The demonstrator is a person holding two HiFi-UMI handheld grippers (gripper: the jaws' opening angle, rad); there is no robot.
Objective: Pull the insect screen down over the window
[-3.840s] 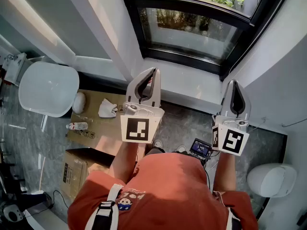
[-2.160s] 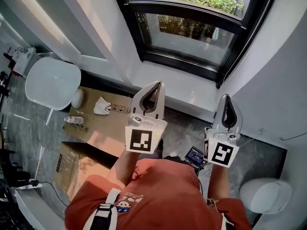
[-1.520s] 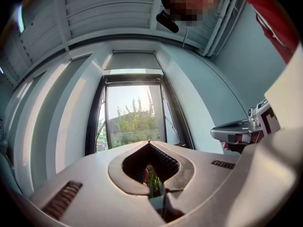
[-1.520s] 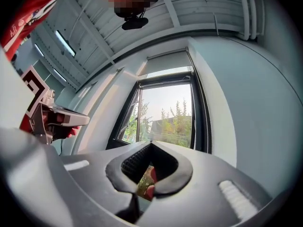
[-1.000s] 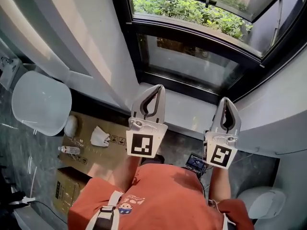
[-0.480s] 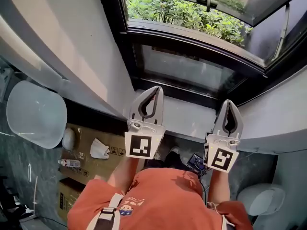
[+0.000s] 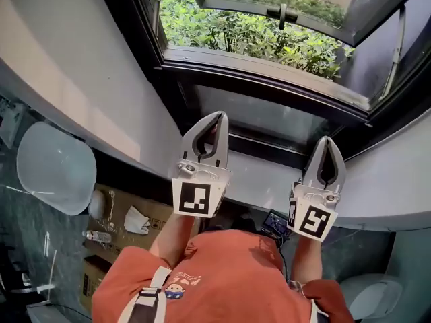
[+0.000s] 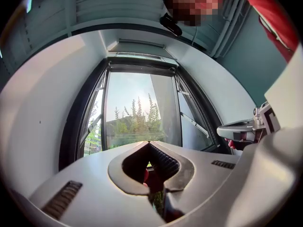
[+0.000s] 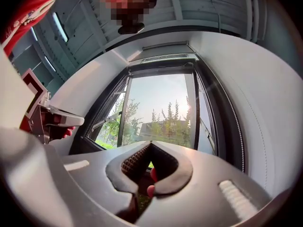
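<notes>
The dark-framed window (image 7: pixel 266 79) fills the top of the head view, with its upper sash (image 7: pixel 283 9) swung open onto green bushes. In the gripper views, a pale bar (image 8: pixel 137 56) runs along the window's top edge, and no screen covers the glass (image 9: pixel 158 108). My left gripper (image 7: pixel 220 115) is shut and empty, held up in front of the lower pane above the sill (image 7: pixel 262 170). My right gripper (image 7: pixel 328 140) is beside it, also shut and empty. Both point at the window (image 8: pixel 142 112) without touching it. The left gripper's tip (image 8: pixel 149 142) and the right gripper's tip (image 9: pixel 151 142) each show their jaws meeting.
White wall reveals flank the window on both sides. On the floor at the left are a white round seat (image 7: pixel 54 167), flattened cardboard boxes (image 7: pixel 151 214) with a crumpled white cloth (image 7: pixel 137 221), and a small bottle (image 7: pixel 97 236). Another white seat (image 7: pixel 367 298) stands at the lower right.
The head view has tilted up, so more of the open sash and greenery shows. Both grippers have risen closer to the window frame and stay shut.
</notes>
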